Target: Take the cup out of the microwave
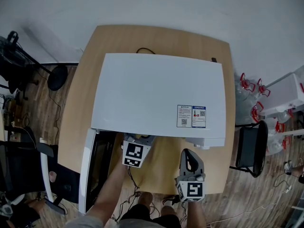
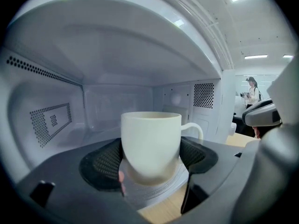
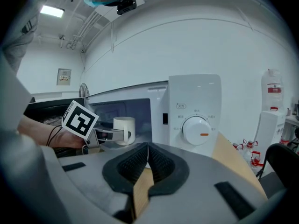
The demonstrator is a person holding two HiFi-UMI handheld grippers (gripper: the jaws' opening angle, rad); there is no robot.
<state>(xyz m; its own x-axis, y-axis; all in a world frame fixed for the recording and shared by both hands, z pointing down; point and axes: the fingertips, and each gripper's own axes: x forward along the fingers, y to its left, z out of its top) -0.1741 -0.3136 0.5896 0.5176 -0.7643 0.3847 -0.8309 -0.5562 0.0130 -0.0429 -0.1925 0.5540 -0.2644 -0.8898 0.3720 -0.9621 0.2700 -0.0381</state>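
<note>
1. Right gripper [image 3: 147,164]: lower centre of its own view. I read its jaws as pressed together with nothing between them; a sliver of the wooden table [image 1: 161,172] shows below the pads. In the head view it sits at lower right, in front of the microwave's control side and apart from it.

2. Left gripper [image 2: 150,164]: bottom centre of its own view. Its jaws are closed on the cup [image 2: 150,141], with one black pad against each side of the body.

3. Cup: white, upright, centre of the left gripper view, handle pointing to frame right. It is inside the cavity near the mouth, over the glass turntable [image 2: 156,192]. I cannot tell whether its base touches the glass.

4. Microwave [image 1: 161,91]: white, fills the centre of the head view and stands on the table. Its door [image 1: 88,167] is swung open at lower left. The dial [image 3: 196,129], with an orange mark, is right of centre in the right gripper view. A printed label [image 1: 191,116] lies on the top panel.

5. Black chair [image 1: 251,148]: right edge of the head view, beside the table.

6. Bottles with red handles [image 1: 251,99]: far right, on the floor.

7. Person [image 2: 252,91]: standing far off, right side of the left gripper view.
</note>
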